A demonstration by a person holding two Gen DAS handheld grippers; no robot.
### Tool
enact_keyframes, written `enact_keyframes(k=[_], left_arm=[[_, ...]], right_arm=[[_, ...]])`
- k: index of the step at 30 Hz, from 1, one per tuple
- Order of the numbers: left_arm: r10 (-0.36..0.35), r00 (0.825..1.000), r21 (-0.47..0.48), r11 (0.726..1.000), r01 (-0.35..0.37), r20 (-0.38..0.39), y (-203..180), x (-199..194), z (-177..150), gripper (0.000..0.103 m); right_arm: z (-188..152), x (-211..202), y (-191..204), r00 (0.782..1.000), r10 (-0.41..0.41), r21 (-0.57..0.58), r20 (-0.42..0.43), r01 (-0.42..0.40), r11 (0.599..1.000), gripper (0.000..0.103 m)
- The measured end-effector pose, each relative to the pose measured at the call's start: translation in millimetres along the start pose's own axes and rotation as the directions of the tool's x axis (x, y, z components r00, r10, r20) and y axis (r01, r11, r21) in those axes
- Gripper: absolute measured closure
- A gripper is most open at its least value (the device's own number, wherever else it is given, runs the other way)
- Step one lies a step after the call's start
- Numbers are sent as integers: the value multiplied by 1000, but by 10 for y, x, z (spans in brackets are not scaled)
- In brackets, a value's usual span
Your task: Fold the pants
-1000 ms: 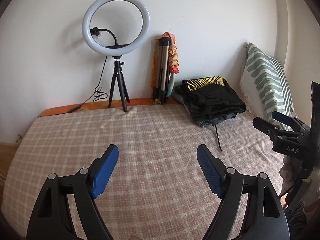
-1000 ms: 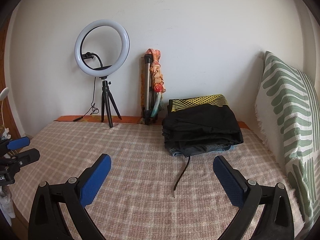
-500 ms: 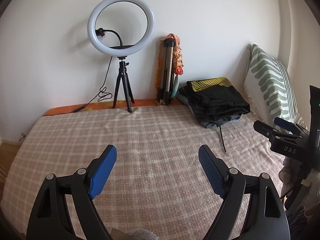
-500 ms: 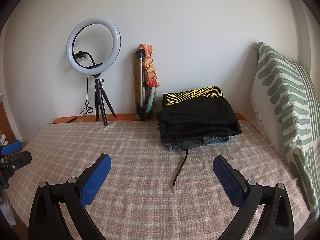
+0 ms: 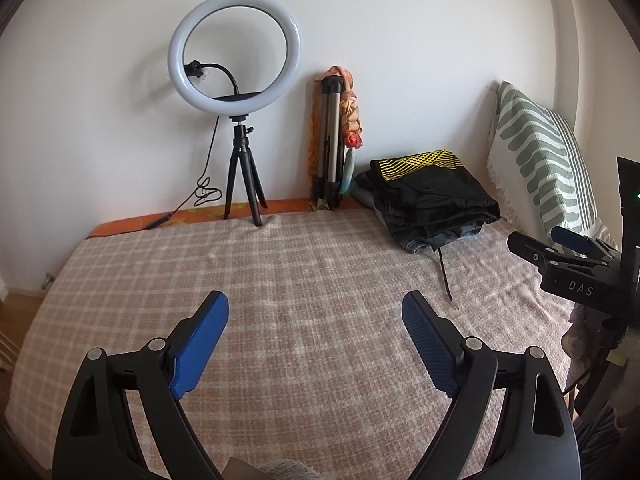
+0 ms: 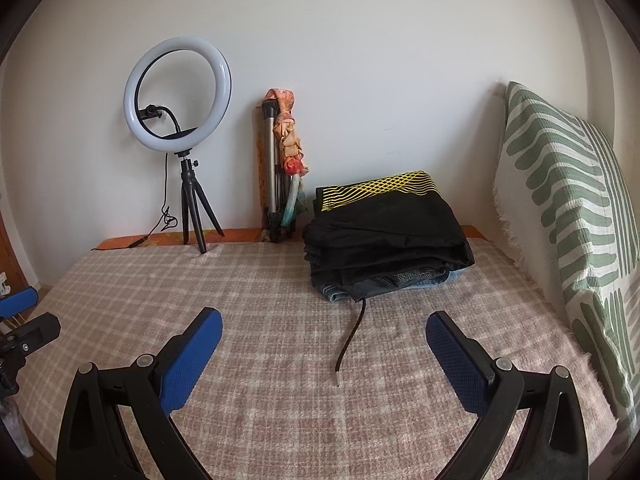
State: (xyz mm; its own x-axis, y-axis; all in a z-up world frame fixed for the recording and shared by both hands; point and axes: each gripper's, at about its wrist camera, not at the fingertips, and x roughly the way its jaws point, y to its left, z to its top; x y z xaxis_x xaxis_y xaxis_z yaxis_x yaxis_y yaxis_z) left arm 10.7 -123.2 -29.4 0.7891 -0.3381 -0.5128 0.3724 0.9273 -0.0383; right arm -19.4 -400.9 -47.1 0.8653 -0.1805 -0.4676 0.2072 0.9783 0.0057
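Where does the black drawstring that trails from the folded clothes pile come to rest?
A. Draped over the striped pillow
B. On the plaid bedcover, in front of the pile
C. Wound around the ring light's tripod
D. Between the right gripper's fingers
B: the drawstring runs from under the pile of folded clothes onto the plaid bedcover, its tip lying loose ahead of the open right gripper.

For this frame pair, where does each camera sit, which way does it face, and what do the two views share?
Left wrist: on the left gripper, open over the checked bedcover, facing the wall; the right gripper shows at the right edge.
Right wrist: on the right gripper, open, closer to the folded dark clothes stack; the left gripper's tips show at the left edge.
Shared: ring light, folded tripod, clothes stack, green-patterned pillow, bedcover.
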Motion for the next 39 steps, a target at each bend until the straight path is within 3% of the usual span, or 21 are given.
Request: enact_keyframes(k=[12, 39], left_arm=[[5, 1000, -9, 1000, -5, -3, 9, 0, -1, 5], [-9, 1000, -40, 999, 8, -22, 29, 0, -12, 5]], right_arm=[[-6, -6, 4, 1000, -4, -1, 3, 4, 1000, 0], [2, -12, -19, 1000, -7, 4, 3, 7, 1000, 0]])
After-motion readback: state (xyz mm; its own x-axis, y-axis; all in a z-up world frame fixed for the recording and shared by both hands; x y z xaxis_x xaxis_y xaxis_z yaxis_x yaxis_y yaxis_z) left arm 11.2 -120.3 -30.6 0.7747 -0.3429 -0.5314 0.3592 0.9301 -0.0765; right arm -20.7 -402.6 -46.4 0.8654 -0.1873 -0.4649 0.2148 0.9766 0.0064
